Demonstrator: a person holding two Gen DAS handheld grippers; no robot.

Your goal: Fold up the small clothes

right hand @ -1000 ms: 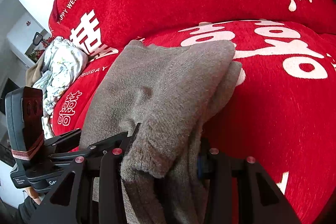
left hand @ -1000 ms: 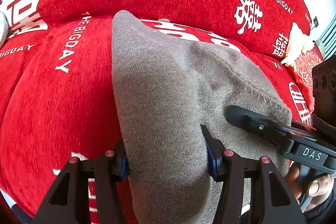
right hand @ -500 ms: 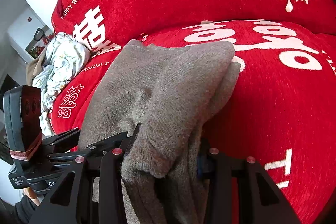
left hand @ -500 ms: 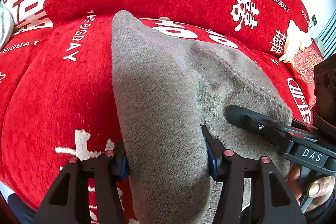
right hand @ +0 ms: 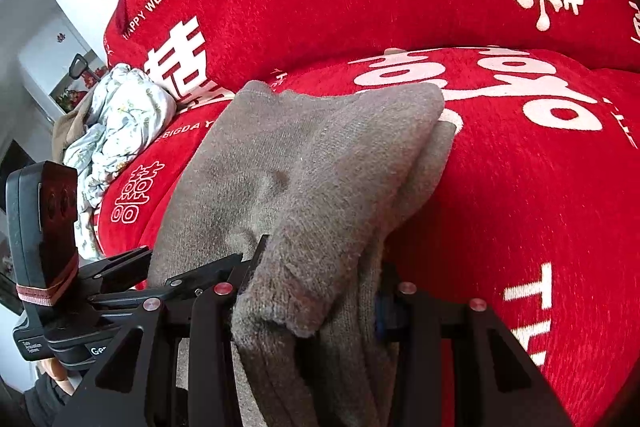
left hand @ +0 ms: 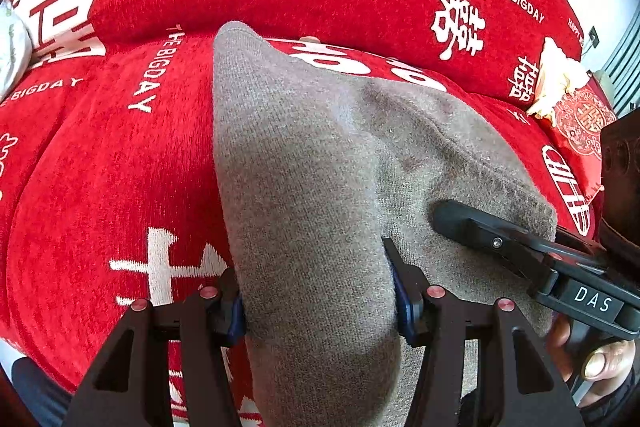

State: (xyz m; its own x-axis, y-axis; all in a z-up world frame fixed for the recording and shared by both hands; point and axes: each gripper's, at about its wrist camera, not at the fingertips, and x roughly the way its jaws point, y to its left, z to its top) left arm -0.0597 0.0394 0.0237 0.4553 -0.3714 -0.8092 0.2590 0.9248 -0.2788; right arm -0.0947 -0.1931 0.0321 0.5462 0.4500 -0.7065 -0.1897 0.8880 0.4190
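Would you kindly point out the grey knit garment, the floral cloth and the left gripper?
grey knit garment (left hand: pixel 304 163): left wrist view, upper folded layer.
floral cloth (right hand: pixel 120 115): right wrist view, crumpled middle.
left gripper (left hand: pixel 318 301): left wrist view, between fingertips.

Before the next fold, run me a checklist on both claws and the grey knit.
1. Left claw clamped on grey knit garment: ok.
2. Right claw clamped on the bunched edge: ok.
3. Far end resting on red sofa cover: ok.
4. Layers aligned: not ok, a lower layer sticks out at the far corner.
5. Floral cloth pile apart from the garment: ok.
6. Near hem: cannot tell, below the frame.
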